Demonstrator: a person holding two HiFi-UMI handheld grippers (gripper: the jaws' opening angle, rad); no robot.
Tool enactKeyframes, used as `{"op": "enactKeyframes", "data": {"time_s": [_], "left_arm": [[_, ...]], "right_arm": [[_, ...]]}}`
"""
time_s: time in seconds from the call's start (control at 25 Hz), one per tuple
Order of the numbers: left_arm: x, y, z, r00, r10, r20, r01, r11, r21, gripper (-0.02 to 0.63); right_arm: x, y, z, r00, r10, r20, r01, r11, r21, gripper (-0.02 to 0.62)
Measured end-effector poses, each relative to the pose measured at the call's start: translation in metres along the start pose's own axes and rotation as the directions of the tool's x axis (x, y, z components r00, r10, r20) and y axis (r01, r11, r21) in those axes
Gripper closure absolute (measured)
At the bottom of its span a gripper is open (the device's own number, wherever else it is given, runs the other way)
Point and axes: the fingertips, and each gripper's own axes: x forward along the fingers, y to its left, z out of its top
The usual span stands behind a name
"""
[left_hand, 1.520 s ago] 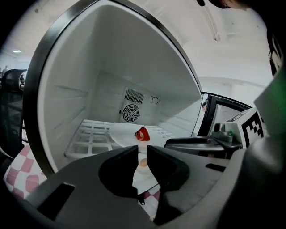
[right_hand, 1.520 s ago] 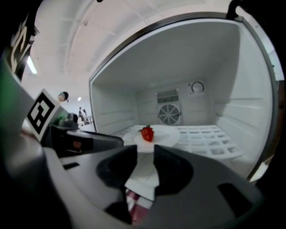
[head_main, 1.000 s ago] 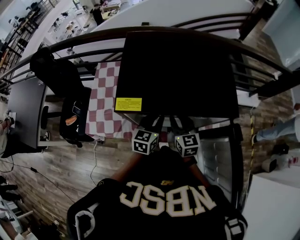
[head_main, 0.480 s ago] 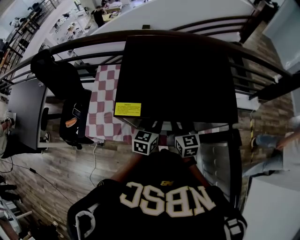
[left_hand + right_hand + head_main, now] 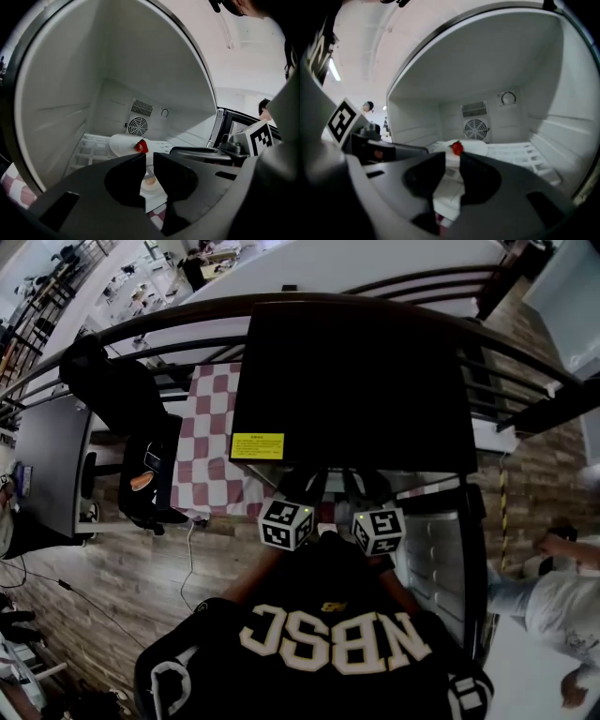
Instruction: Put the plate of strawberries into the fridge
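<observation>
A white plate (image 5: 123, 143) carrying a red strawberry (image 5: 141, 146) rests on the white shelf deep inside the fridge (image 5: 356, 381), near the back fan. It also shows in the right gripper view as the plate (image 5: 472, 146) with the strawberry (image 5: 456, 148). My left gripper (image 5: 149, 161) is in the fridge mouth, short of the plate, its jaws a narrow gap apart with nothing between them. My right gripper (image 5: 452, 161) stands the same way beside it, jaws slightly apart and empty. From above, the left gripper (image 5: 302, 491) and the right gripper (image 5: 364, 491) reach under the fridge's black top.
The fridge door (image 5: 439, 549) hangs open at the right. A red-and-white checked cloth (image 5: 211, 442) lies left of the fridge. A chair with dark clothes (image 5: 127, 409) stands further left. A person (image 5: 553, 596) walks at the right edge. A curved railing (image 5: 141, 329) runs behind.
Both grippers stay at the fridge mouth, almost still; the left marker cube shifted slightly left. The person at the right has walked nearer, toward the lower right.
</observation>
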Motion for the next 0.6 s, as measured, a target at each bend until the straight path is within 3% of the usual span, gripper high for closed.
{"op": "enactKeyframes", "data": {"time_s": [0.28, 0.6], "left_arm": [[-0.020, -0.015, 0.015, 0.996, -0.014, 0.085, 0.007, 0.997, 0.080, 0.571], [-0.040, -0.025, 0.023, 0.989, -0.049, 0.136, 0.038, 0.996, 0.081, 0.590]], "right_arm": [[-0.024, 0.013, 0.016, 0.995, -0.024, 0.096, 0.026, 0.999, -0.023, 0.551], [-0.039, 0.033, 0.031, 0.990, -0.010, 0.140, 0.019, 0.998, -0.060, 0.574]]}}
